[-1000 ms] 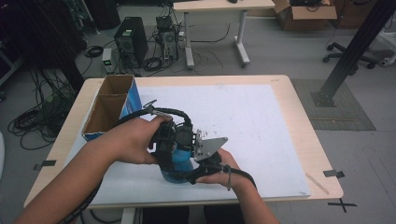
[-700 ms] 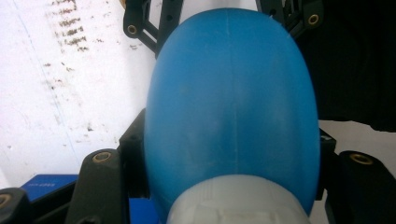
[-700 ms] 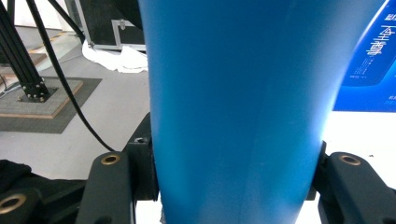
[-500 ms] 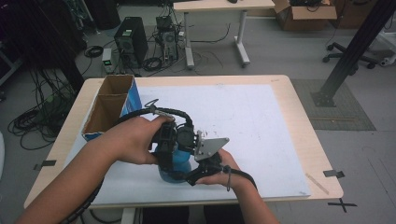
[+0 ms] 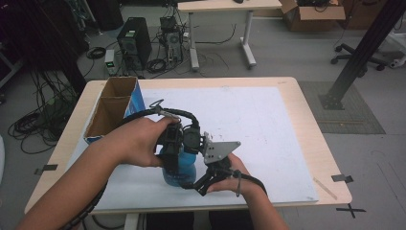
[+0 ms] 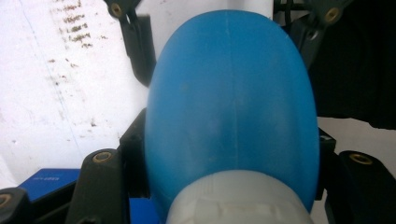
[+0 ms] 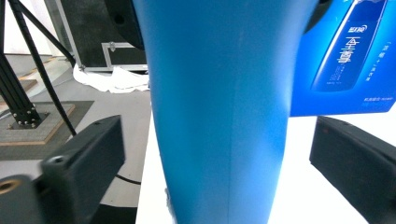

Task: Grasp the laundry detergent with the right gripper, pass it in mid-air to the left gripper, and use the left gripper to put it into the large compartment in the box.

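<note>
Bottle (image 5: 178, 165), blue with a white cap, stands upright near the bench's (image 5: 287, 143) six-o'clock edge, long axis vertical, cap toward twelve in height. Left gripper (image 6: 224, 154) pinches it just below the cap; right gripper (image 7: 219, 154) jaws have just been opening and stand spread either side of the body. Handover looks done; moving it, perhaps to the open carton (image 5: 112, 108) at ten o'clock, remains.
</note>
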The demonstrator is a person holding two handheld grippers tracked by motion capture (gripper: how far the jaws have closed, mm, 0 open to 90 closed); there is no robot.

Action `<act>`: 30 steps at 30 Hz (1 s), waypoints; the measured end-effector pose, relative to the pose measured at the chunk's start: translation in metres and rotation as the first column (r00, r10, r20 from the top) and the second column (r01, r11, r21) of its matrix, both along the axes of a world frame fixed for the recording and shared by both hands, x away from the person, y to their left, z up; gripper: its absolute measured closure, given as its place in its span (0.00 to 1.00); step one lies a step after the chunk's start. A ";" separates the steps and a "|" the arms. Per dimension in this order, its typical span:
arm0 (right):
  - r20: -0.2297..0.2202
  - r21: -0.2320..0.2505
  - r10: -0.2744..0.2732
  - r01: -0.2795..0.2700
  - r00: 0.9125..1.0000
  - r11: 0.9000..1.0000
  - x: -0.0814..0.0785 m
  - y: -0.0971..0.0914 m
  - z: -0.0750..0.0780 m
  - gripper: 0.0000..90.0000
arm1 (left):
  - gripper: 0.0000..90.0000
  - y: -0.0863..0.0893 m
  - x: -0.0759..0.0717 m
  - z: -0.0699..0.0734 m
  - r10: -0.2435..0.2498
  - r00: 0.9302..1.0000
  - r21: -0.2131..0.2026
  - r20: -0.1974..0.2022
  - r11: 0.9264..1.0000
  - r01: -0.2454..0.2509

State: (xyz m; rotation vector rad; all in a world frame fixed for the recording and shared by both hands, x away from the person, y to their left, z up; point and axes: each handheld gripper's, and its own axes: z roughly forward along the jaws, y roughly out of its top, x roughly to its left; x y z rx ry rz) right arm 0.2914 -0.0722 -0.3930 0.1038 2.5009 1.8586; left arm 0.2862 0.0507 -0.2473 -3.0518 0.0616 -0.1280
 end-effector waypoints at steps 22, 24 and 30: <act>-0.017 0.038 -0.057 0.057 0.998 0.998 0.009 -0.028 0.010 0.00 | 0.43 0.005 0.011 0.009 0.144 0.989 -0.019 -0.016 0.989 -0.144; -0.005 0.030 -0.079 0.079 0.997 0.996 0.010 -0.041 0.016 0.00 | 0.43 0.005 0.015 0.012 0.199 0.980 -0.018 -0.016 0.980 -0.199; 0.014 -0.015 -0.137 0.137 0.990 0.990 0.014 -0.079 0.033 0.00 | 0.43 0.011 0.028 0.024 0.364 0.931 -0.034 -0.015 0.931 -0.364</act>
